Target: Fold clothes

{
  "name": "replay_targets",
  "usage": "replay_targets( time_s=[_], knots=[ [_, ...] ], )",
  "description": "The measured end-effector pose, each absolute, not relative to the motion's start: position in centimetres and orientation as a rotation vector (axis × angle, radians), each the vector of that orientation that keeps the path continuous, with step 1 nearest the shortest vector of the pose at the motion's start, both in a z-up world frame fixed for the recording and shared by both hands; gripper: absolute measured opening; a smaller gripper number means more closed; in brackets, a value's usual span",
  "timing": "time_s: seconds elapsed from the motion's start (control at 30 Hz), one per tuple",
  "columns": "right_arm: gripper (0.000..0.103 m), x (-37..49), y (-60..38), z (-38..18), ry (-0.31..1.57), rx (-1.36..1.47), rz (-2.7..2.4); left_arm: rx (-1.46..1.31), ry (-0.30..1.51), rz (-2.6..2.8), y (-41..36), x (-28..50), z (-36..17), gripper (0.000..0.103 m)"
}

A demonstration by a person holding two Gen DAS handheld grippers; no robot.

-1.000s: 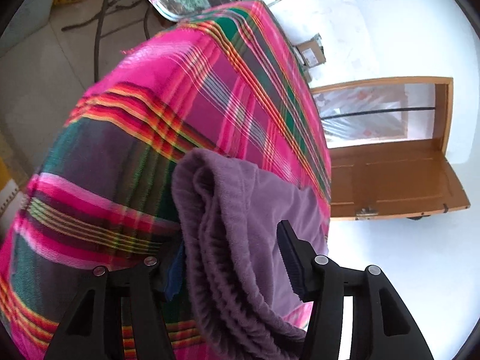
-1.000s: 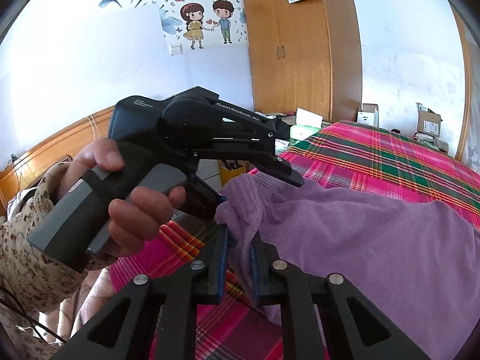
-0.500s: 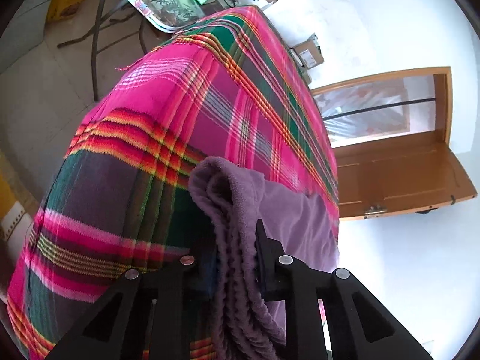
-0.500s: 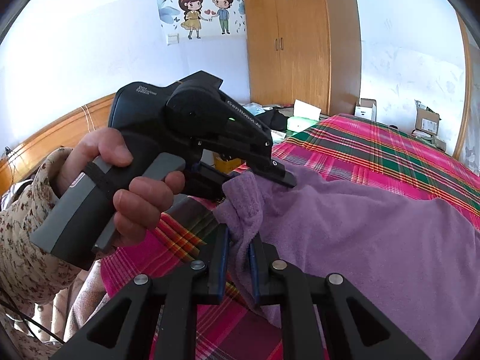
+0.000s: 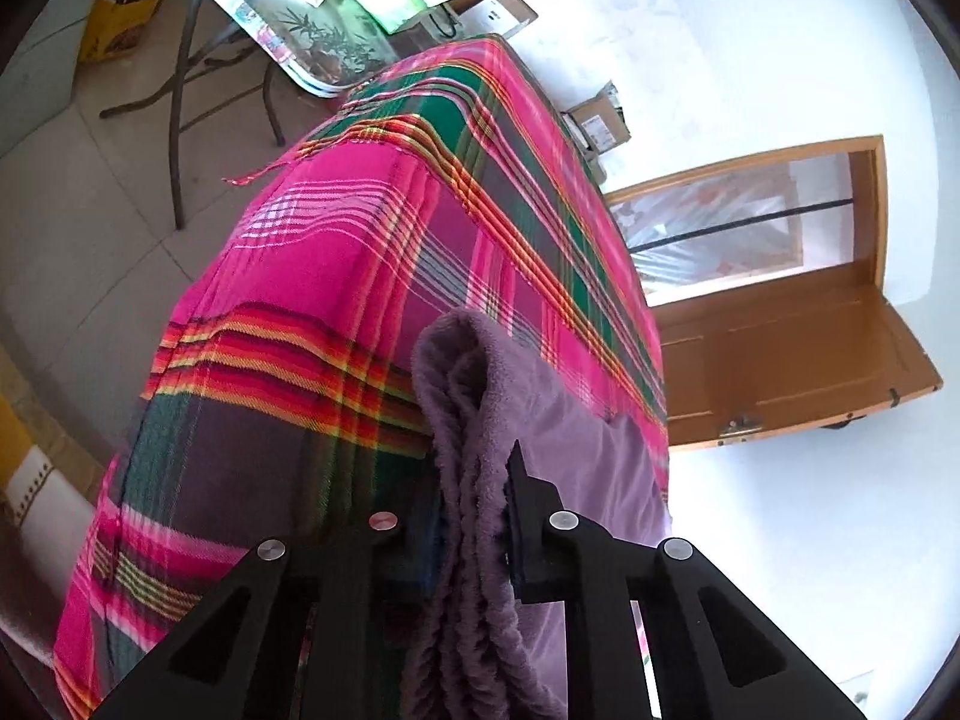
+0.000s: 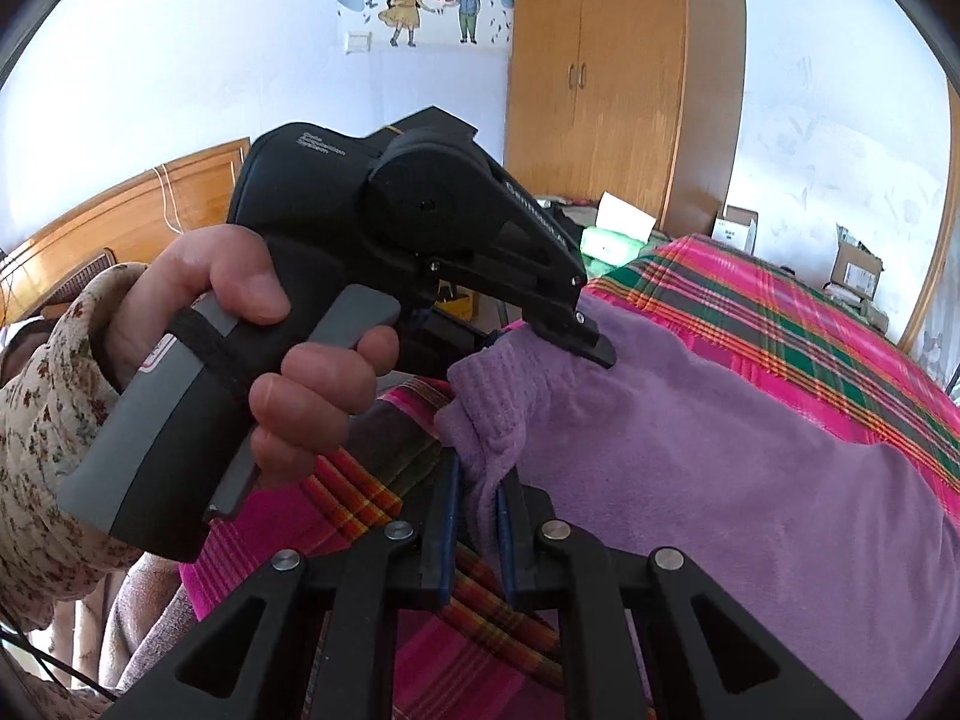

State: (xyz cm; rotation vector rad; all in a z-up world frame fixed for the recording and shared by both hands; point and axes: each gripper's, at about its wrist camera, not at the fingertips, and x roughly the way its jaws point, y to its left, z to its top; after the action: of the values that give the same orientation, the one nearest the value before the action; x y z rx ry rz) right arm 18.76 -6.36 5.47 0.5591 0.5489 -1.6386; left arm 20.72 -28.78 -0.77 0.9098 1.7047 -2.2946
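Observation:
A purple fleece garment [image 6: 750,480] lies spread over a pink plaid bedspread [image 6: 780,312]. My right gripper [image 6: 477,486] is shut on a bunched ribbed edge of the garment. Just above it, the left gripper [image 6: 540,336], held by a hand [image 6: 288,360] in a floral sleeve, clamps the same bunched edge. In the left wrist view the left gripper [image 5: 474,498] is shut on thick folds of the purple garment [image 5: 480,408], which rise between its fingers above the bedspread [image 5: 360,276].
A wooden wardrobe [image 6: 606,78] stands at the back, with cardboard boxes [image 6: 855,267] along the wall. A folding table [image 5: 288,30] with papers stands off the bed's end on the tiled floor. An open wooden door [image 5: 780,354] is beyond the bed.
The left gripper has closed from open onto the garment's edge. Both grippers have lifted the bunched edge slightly higher above the bed.

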Motion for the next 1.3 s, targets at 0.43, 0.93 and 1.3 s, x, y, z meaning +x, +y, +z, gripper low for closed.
replay_targets(
  time_s=[0.43, 0.93, 1.3],
  knots=[
    [0.011, 19.9, -8.4, 5.9, 0.574, 0.562, -1.61, 0.822, 1.711, -2.293, -29.9, 22.8, 0.0, 0.016],
    [0.011, 21.1, -10.9, 5.4, 0.574, 0.628, -1.515, 0.822, 1.683, -2.203, -31.4, 25.2, -0.7, 0.016],
    [0.011, 18.9, -11.7, 5.2, 0.511, 0.649, -1.501, 0.855, 1.592, -2.195, -30.4, 24.6, 1.0, 0.016]
  ],
)
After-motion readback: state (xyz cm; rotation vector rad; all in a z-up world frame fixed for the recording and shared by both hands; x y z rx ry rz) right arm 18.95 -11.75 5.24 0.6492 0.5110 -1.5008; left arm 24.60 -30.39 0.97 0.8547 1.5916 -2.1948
